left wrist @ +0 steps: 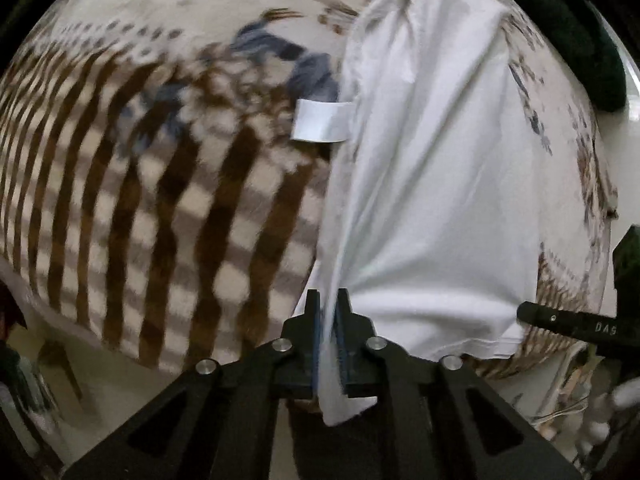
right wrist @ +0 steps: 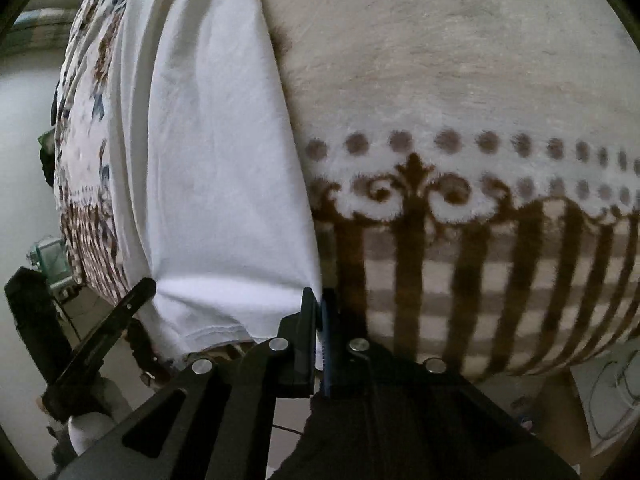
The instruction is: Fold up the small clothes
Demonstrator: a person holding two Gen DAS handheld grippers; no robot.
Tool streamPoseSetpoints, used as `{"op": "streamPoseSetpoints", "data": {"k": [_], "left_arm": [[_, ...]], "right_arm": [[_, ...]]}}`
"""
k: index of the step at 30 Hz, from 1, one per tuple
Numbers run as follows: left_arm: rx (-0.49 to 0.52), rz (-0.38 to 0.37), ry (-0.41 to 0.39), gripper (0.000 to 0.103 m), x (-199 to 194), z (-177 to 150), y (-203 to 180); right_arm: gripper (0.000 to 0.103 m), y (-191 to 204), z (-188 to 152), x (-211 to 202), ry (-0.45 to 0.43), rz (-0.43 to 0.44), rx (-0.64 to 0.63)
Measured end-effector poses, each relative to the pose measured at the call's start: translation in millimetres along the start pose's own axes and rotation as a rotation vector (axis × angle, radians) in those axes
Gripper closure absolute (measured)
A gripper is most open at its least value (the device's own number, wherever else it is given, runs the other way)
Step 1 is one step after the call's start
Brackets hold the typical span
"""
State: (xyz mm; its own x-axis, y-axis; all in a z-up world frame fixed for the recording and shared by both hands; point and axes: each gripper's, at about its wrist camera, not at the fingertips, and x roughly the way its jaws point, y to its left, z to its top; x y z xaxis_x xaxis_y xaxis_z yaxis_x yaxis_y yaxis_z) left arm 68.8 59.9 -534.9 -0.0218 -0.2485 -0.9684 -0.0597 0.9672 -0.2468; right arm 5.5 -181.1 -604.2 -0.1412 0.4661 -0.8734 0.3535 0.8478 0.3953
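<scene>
White cloth (left wrist: 432, 200) pinched tight at its near hem by both: left hand-held gripper (left wrist: 329, 312) clamps one corner, right hand-held gripper (right wrist: 319, 308) the other. Cloth lies lengthwise on blanket (left wrist: 160, 220), likely stretched flat for folding; tag (left wrist: 320, 120) sticks out beside it.

white garment (left wrist: 432, 184) top cut off

In the left wrist view, bare patterned blanket (left wrist: 160, 208) fills the left; the white garment (left wrist: 432, 184) covers centre-right, the other gripper (left wrist: 568, 324) intrudes at lower right.
</scene>
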Motion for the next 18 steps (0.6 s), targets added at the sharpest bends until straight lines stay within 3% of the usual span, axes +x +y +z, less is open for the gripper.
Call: {"op": "streamPoseSetpoints", "data": {"k": [2, 4, 7, 8, 13, 18], "left_arm": [[-0.035, -0.016, -0.004, 0.09, -19, 3, 2], [-0.064, -0.037, -0.055, 0.077, -46, 14, 1], [-0.074, -0.101, -0.177, 0.058, -80, 56, -12], [-0.063, -0.119, -0.219, 0.054, -87, 83, -20], [0.004, -0.189, -0.306, 0.054, -77, 211, -53], [0.132, -0.217, -0.227, 0.054, -16, 336, -101]], "right_arm": [[0.1, 3, 8, -20, 0.004, 0.014, -0.029], [0.095, 25, 20, -32, -0.004, 0.043, -0.031], [0.055, 20, 38, -78, -0.088, 0.076, -0.033], [0.053, 18, 47, -88, -0.114, 0.08, -0.021], [0.053, 12, 124, -127, -0.21, 0.093, 0.061], [0.053, 13, 203, -141, -0.293, 0.043, 0.062]]}}
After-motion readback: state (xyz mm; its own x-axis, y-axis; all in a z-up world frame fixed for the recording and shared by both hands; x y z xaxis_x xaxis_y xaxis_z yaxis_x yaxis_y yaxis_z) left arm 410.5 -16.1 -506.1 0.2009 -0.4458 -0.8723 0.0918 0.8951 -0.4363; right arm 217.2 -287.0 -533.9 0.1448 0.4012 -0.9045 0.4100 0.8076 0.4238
